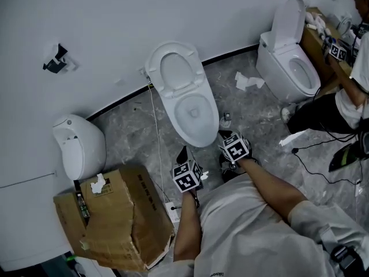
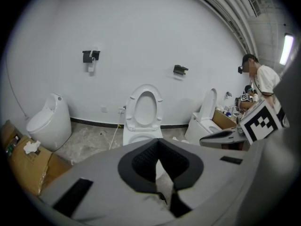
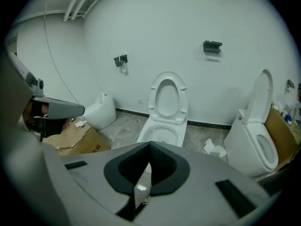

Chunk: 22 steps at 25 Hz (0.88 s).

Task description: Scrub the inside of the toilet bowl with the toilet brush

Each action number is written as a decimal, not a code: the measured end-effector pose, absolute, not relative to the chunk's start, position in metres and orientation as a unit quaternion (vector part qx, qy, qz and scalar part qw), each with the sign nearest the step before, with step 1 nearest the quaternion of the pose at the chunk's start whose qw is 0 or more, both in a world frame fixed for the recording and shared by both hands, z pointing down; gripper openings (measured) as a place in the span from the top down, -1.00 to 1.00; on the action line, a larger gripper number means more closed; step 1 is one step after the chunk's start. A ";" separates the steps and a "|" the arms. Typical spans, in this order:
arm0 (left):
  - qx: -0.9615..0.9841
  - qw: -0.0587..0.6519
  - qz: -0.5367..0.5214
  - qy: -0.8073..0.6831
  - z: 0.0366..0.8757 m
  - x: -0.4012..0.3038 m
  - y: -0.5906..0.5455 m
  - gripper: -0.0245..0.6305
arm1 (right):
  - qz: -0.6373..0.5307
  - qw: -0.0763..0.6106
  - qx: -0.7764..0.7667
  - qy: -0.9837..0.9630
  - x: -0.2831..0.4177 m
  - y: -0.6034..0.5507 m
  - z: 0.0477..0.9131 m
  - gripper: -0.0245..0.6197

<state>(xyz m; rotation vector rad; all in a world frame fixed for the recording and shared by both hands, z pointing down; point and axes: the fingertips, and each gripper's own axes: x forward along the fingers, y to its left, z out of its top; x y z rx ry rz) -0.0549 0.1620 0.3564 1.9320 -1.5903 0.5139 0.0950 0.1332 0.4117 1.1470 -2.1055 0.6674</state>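
Note:
The white toilet [image 1: 187,105] stands against the wall with its lid up and its bowl [image 1: 195,113] open; it also shows straight ahead as the toilet [image 2: 143,121] and the toilet [image 3: 165,126]. My left gripper [image 1: 182,154] hovers just short of the bowl's front left, and its pads meet, so the left gripper [image 2: 157,141] is shut on nothing. At the bowl's front right is my right gripper [image 1: 225,135], and the right gripper [image 3: 149,144] is also shut with nothing in it. No toilet brush shows in any view.
A torn cardboard box [image 1: 115,218] sits at the near left beside a small white toilet [image 1: 81,146]. A second toilet [image 1: 291,62] and a person [image 1: 346,100] are at the right. Crumpled paper [image 1: 248,81], a small object [image 1: 226,119] and cables [image 1: 314,154] lie on the floor.

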 end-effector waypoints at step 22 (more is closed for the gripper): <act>0.693 0.290 0.227 -0.620 0.385 -0.034 0.116 0.86 | 0.270 0.322 0.353 -0.836 0.075 0.079 0.430 0.91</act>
